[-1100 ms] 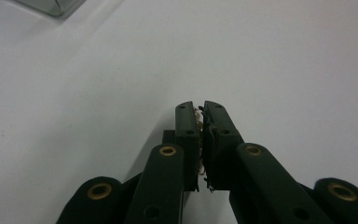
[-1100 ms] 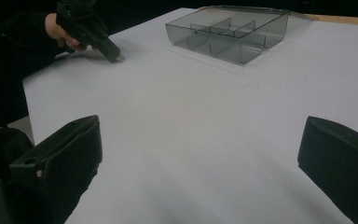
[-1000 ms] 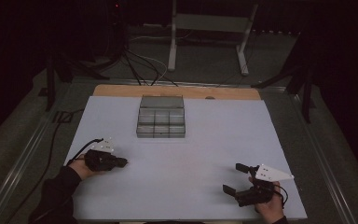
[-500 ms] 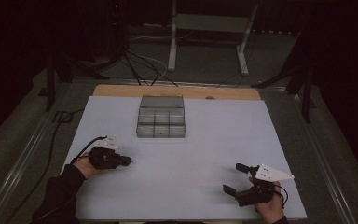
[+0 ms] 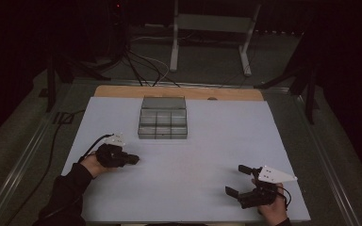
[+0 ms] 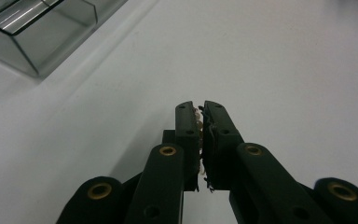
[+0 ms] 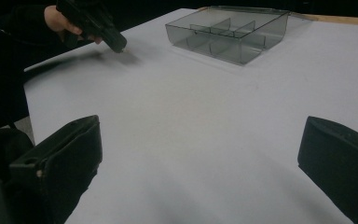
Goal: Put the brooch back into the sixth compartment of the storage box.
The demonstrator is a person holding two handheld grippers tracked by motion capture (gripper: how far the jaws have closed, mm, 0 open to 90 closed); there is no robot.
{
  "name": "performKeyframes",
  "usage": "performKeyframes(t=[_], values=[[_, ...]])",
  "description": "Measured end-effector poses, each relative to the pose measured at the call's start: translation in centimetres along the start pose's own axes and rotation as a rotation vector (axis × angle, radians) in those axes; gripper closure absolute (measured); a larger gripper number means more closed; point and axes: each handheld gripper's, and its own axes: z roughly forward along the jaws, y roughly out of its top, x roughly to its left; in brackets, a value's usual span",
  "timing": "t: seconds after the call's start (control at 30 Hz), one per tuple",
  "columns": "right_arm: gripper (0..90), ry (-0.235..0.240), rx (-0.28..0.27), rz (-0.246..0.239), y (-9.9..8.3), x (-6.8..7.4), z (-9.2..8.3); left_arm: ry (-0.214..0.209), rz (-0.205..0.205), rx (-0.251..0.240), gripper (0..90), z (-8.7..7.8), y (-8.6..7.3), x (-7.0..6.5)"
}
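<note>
Probably light, fragile: a thin pale sliver (image 6: pixel 199 122) pinched (edge-on) between the closed left gripper's (image 6: pixel 200 108) pads.

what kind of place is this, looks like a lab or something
Probably a lab or recording setup: a white-covered table bearing a clear compartment box, cables and a metal stand on the dark floor behind.

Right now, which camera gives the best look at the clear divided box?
The high view: the clear divided box is seen whole from above, compartments countable, on the white table. The right gripper view shows it whole but farther off and at a slant. The left gripper view catches one corner.
</note>
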Motion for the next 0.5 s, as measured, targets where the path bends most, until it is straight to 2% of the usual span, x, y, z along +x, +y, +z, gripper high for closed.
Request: performKeyframes(t=[0.5], values=[[0.0, 0.005, -0.003, 0.001, 0.0, 0.0, 0.0, -0.01, -0.005, -0.019, 87.6, 1.2, 2.1, -0.3]])
